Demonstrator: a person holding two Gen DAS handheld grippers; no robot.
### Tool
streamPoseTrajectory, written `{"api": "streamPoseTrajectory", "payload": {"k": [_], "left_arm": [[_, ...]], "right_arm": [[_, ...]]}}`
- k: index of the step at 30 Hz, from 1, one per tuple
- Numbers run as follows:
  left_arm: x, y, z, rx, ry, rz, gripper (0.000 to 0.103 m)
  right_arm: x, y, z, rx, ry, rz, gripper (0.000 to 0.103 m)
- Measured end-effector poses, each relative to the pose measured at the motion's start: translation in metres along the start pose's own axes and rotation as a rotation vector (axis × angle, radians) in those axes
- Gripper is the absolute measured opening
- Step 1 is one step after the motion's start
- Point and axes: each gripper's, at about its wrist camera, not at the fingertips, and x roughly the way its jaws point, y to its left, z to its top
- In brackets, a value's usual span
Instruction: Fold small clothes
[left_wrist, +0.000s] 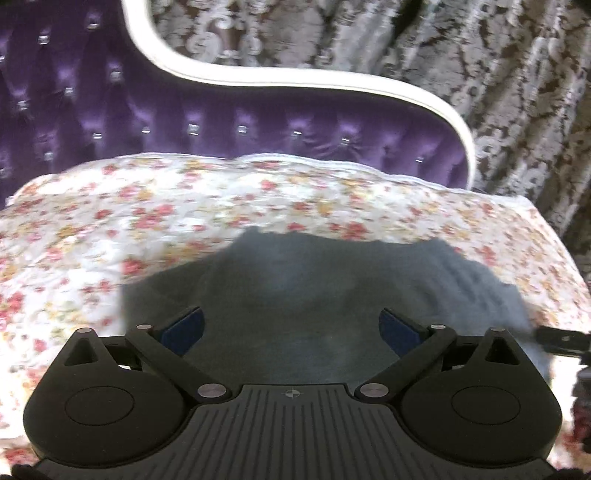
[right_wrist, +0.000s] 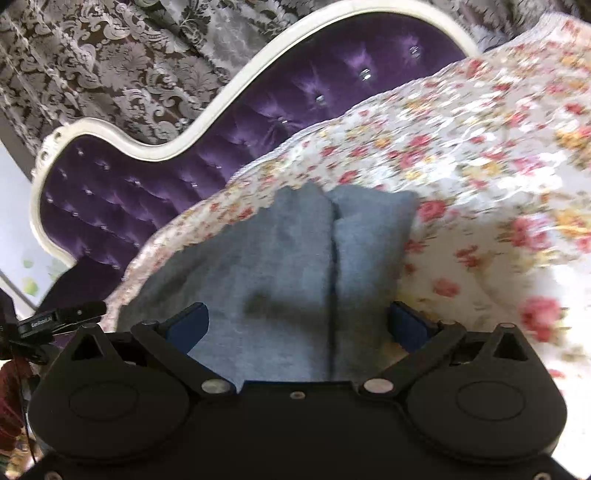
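A small grey garment (left_wrist: 303, 291) lies on a flowered bedspread (left_wrist: 147, 218). In the right wrist view the grey garment (right_wrist: 288, 258) shows a dark seam running down its middle between two folded halves. My left gripper (left_wrist: 291, 328) hangs open just above the cloth, its blue pads (left_wrist: 184, 328) wide apart and holding nothing. My right gripper (right_wrist: 299, 325) is open too, above the near part of the garment, with nothing between its blue pads (right_wrist: 406, 325). The tip of the right gripper (left_wrist: 561, 338) shows at the right edge of the left wrist view.
A purple tufted headboard (left_wrist: 184, 122) with a white curved frame (left_wrist: 295, 79) stands behind the bed. Grey patterned curtains (left_wrist: 498, 74) hang beyond it. The flowered bedspread (right_wrist: 480, 166) spreads on all sides of the garment.
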Motion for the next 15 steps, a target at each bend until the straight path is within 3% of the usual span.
{"api": "streamPoseTrajectory", "payload": {"k": [3,10,13,15], "left_arm": [[0.012,-0.017,0.003,-0.013,0.029,-0.038,0.102],[0.048,-0.043,0.002,-0.026,0.101,-0.043,0.102],[0.067,-0.048,-0.002,-0.023,0.167,-0.014,0.102],[0.077,-0.055,-0.008,0.042,0.184,0.027,0.102]], "right_arm": [[0.006,-0.001,0.000,0.013,-0.003,0.031,0.103],[0.002,-0.012,-0.002,0.039,0.003,0.098,0.103],[0.002,-0.013,-0.001,0.038,0.012,0.111,0.103],[0.002,-0.013,0.000,0.035,0.015,0.114,0.103]]}}
